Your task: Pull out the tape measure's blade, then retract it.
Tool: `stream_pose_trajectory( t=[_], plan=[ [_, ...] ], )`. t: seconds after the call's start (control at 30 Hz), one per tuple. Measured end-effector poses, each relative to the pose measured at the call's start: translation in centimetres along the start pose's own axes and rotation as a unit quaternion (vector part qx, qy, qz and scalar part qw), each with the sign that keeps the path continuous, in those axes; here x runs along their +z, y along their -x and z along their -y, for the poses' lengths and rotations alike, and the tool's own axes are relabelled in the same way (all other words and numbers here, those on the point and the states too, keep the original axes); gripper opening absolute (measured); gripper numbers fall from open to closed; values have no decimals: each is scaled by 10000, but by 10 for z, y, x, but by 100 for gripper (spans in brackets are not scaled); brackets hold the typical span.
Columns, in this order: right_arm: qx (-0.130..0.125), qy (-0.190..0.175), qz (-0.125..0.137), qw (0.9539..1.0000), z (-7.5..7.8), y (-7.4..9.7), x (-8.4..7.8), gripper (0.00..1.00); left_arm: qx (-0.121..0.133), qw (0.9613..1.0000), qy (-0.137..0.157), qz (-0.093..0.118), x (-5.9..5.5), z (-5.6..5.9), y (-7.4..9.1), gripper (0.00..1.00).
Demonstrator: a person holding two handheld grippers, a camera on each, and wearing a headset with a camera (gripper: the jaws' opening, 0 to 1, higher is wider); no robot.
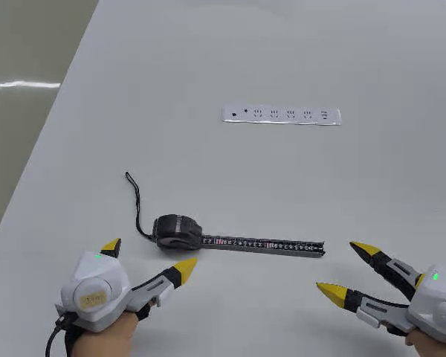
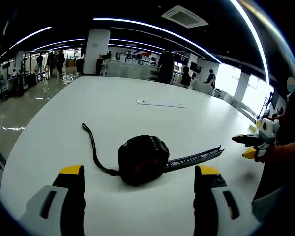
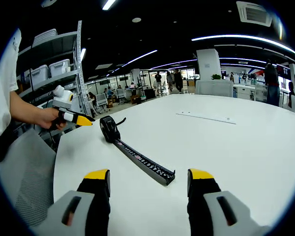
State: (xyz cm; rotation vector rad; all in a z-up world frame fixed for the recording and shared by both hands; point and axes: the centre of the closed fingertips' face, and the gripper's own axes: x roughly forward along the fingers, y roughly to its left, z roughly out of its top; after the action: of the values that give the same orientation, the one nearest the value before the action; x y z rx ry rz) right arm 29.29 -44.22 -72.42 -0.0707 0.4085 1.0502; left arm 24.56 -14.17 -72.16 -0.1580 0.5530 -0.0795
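White table (image 1: 282, 44), tape measure (image 1: 177, 230) before left gripper (image 1: 150, 254), blade tip (image 1: 320, 250) near right gripper (image 1: 340, 266)

Black tape measure (image 1: 178, 231), yellow-tipped fingers (image 1: 184, 267)

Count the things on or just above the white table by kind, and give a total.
tape measure: 1
power strip: 1
grippers: 2 (left gripper, right gripper)
Total: 4
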Motion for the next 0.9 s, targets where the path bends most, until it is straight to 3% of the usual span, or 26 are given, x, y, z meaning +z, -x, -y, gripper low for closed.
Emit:
stream_pose_trajectory(
  t=[0.43, 0.9],
  plan=[
    [261, 154, -32, 9995, 7, -7, 2, 57, 37, 10000, 81, -31, 4, 6, -15, 89],
    [482, 253, -138, 9984, 15, -19, -4, 51, 124, 9996, 207, -175, 1, 8, -29, 87]
  ],
)
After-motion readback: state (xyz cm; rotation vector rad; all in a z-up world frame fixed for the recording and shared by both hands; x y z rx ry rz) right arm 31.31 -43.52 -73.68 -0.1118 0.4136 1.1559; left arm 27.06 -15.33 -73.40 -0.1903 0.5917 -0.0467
